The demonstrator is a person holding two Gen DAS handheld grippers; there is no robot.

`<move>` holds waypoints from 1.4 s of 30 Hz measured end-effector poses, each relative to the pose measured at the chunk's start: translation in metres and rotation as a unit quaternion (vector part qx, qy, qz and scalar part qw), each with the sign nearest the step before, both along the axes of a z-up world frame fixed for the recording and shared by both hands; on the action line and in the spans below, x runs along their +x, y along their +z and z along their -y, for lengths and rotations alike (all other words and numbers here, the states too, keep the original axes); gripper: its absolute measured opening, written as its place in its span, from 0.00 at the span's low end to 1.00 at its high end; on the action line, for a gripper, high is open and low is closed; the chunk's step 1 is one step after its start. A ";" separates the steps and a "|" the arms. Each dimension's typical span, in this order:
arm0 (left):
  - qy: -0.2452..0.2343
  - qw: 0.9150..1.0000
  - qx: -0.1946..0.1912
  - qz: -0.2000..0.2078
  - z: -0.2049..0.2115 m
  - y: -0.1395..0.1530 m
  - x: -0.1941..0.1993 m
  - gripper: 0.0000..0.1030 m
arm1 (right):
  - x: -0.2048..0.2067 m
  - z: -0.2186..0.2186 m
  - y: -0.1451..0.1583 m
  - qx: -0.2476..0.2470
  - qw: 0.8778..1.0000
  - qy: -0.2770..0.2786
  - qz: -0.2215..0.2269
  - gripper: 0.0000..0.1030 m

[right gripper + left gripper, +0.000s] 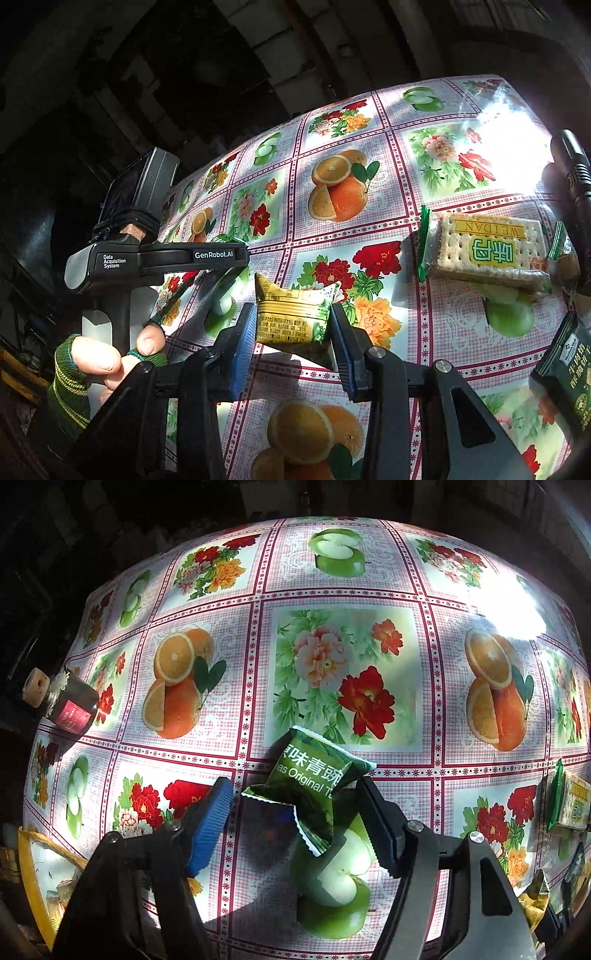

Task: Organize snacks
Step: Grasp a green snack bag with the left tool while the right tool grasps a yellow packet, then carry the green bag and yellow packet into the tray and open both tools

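In the left wrist view my left gripper point(295, 805) is open, one finger on each side of a green pea snack packet point(314, 775) lying on the fruit-and-flower tablecloth point(347, 664); the right pad looks close to the packet, the left pad apart. In the right wrist view my right gripper point(291, 332) is shut on a yellow snack packet point(291, 314) and holds it just above the cloth. A WEIDAN cracker pack point(487, 254) lies to the right. A dark green biscuit packet point(569, 376) lies at the right edge.
A dark jar with a cork lid point(62, 701) lies at the table's left edge. A yellow container point(40, 878) sits at the lower left. The cracker pack point(569, 801) and a gold wrapper point(532, 897) show at the right. The left hand-held device point(155, 258) and a black flashlight point(572, 166) flank the right view.
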State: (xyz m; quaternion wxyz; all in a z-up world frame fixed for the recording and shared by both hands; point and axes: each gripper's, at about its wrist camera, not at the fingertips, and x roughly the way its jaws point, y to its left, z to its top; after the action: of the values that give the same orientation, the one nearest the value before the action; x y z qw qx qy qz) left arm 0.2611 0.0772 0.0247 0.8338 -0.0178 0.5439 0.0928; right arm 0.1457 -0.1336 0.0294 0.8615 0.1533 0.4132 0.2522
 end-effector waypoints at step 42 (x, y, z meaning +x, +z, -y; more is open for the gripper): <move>-0.041 0.992 -0.104 0.060 -0.015 0.057 -0.342 0.37 | -0.161 -0.044 0.012 -0.013 0.995 0.103 0.010 0.38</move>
State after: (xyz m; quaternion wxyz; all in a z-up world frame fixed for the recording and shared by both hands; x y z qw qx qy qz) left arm -0.0810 0.0920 0.0816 0.8615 -0.0871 0.5003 0.0002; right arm -0.0154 -0.0898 0.0412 0.8371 0.0965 0.4212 0.3355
